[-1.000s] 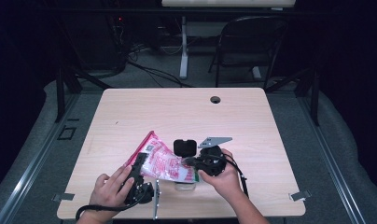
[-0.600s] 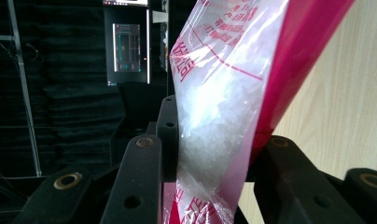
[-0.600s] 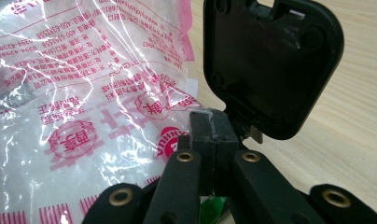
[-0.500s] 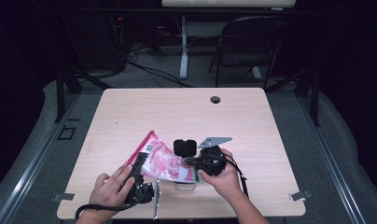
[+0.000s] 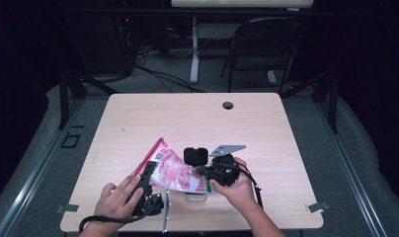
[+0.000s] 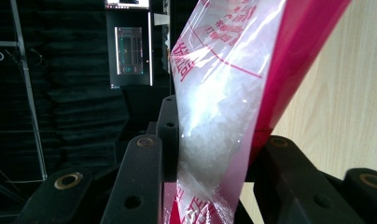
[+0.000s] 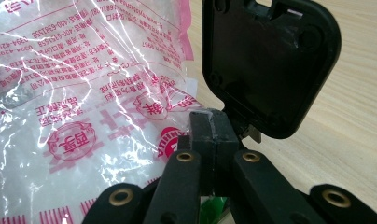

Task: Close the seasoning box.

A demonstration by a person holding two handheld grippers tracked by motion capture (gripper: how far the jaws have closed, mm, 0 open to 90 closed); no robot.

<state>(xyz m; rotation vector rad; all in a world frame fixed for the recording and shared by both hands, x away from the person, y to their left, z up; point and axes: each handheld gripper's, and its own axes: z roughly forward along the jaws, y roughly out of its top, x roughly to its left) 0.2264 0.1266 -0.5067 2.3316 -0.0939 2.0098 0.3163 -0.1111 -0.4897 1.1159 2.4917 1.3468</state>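
High view shows the left gripper [image 5: 147,174] clamping the pink-edged clear plastic bag of white grains [image 5: 174,172] by its left end. Right of the bag, the right gripper [image 5: 200,172] pinches the bag's corner tight, likely to hold its mouth over the clear container [image 5: 195,197] with the open black lid [image 5: 195,156]. Beyond the bag, the light wooden table [image 5: 187,116] offers plenty of room.

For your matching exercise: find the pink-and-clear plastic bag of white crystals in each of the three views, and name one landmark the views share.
High view: plastic bag lies near the front edge, between both hands.
Left gripper view: plastic bag hangs centre, pinched between the black jaws.
Right gripper view: plastic bag covers the left half.
Shared landmark: the light wooden table.
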